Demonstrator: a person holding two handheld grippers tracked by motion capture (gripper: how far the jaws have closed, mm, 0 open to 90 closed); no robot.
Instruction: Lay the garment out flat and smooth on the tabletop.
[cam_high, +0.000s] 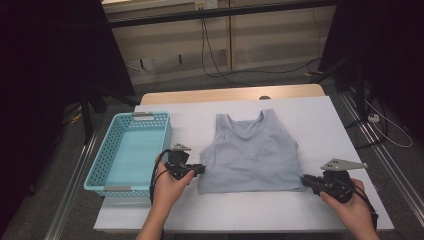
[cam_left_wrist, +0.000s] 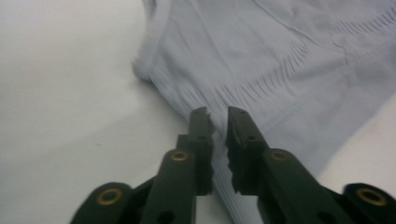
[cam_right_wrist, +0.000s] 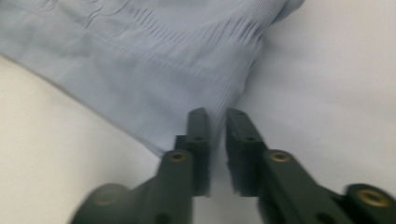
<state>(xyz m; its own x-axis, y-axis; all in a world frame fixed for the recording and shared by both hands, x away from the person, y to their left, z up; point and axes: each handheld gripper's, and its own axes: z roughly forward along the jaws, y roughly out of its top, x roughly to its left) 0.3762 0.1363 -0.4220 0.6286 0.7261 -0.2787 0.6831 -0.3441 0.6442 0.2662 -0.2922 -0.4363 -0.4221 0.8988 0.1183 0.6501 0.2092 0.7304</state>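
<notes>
The white table stood on a grey floor strewn with cables, dark stands on either side. A ribbed pale grey-blue top lay flat at the table's middle, a perforated turquoise basket to its left. The left gripper sat at the top's lower left corner, the right gripper at its lower right corner. Both grippers' jaws stood slightly parted, with the hem's edge in the gap.

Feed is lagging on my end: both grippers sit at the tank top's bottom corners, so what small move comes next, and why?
Probably lift both corners together. The left gripper and right gripper each have hem fabric of the tank top between slightly parted jaws; close them firmly first, since neither visibly pinches.
</notes>
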